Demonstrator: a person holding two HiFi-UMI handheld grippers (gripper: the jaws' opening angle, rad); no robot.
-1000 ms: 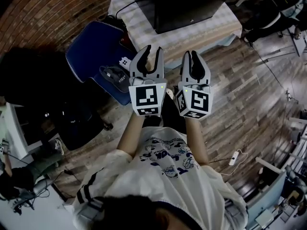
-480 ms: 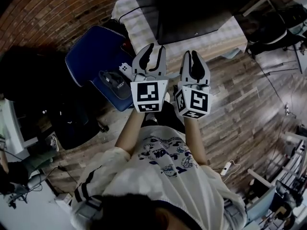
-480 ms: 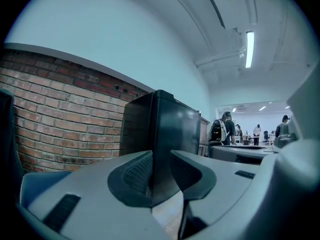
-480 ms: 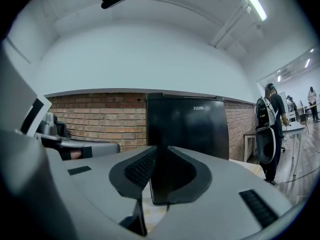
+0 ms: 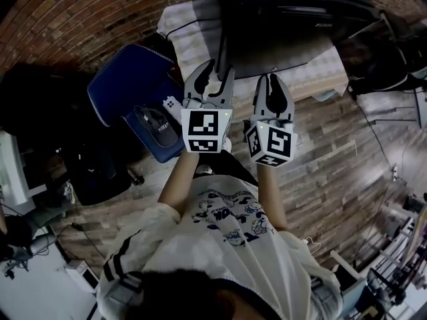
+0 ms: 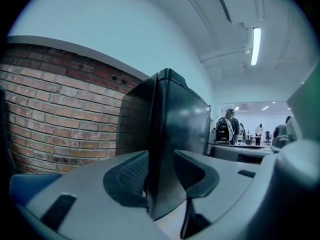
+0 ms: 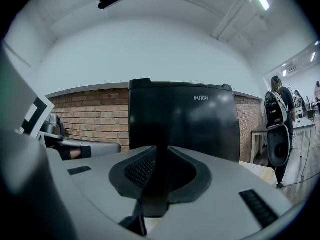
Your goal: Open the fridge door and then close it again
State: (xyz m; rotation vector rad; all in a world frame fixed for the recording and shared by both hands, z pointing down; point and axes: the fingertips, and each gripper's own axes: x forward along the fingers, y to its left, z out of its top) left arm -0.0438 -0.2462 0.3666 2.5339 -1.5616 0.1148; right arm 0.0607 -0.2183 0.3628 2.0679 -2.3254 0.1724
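The person stands with both arms stretched forward at the middle of the head view, a claw in each hand, facing the black fridge [image 5: 280, 25] at the top of the frame. The fridge sits on a table under a checked cloth [image 5: 190, 25], with the brick wall [image 5: 80, 19] running across the upper left and the plank floor [image 5: 347, 145] at the right.

The left gripper [image 5: 218, 71] is partly open, its jaws having just been opening. In the left gripper view the two ribbed pads [image 6: 131, 176] stand apart, and the near upright corner of the fridge shows in the gap between them, filling the middle of that view. I cannot tell whether that edge actually lies within the jaws or only lines up beyond them; neither pad is seen pressing on it. From overhead, its tips sit right at the lower left edge of the fridge.

The right gripper [image 5: 271, 79] is closed, its jaws drawn together with nothing between them. It points level at the fridge's dark front, which fills the centre of the right gripper view, and it sits just beside the left one, a little lower in the head view.

A blue chair [image 5: 127, 79] stands at the left of the grippers, against the brick wall. A person with a backpack [image 7: 277, 129] stands at the right edge of the right gripper view.
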